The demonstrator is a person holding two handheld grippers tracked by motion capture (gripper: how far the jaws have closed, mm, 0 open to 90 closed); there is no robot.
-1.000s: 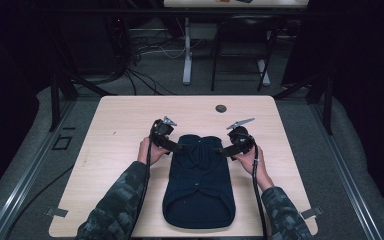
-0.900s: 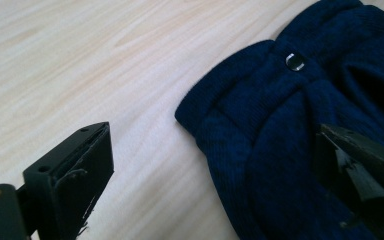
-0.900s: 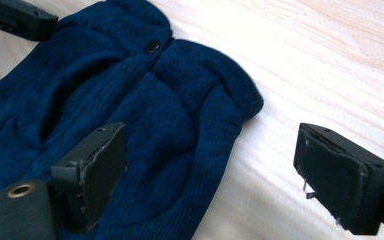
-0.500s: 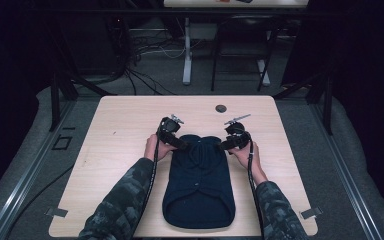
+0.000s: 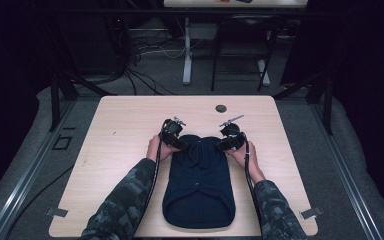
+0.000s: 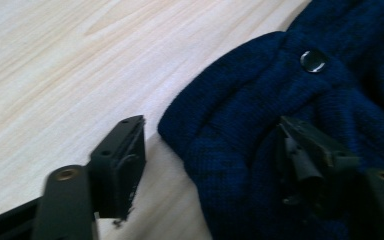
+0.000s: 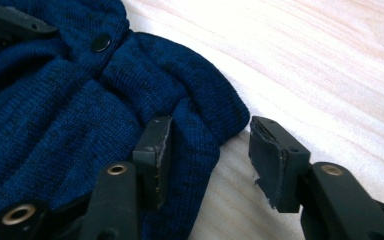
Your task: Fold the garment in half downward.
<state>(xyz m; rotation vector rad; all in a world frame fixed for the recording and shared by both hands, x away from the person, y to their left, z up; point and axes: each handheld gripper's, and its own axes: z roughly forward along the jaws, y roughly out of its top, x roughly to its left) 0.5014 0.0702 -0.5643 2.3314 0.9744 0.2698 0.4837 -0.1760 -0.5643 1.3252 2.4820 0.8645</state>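
On the table, a folded navy knit cardigan lies at the near middle. The left gripper straddles its far-left corner; its jaws have just been closing but aren't yet pinching. The right gripper does likewise at the far-right corner. Next, probably clamp both corners. The folds hide the sleeves.

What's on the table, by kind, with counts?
Navy knit cardigan: 1
Small dark round disc, far edge: 1
Handheld grippers: 2, left gripper, right gripper
Total: 4
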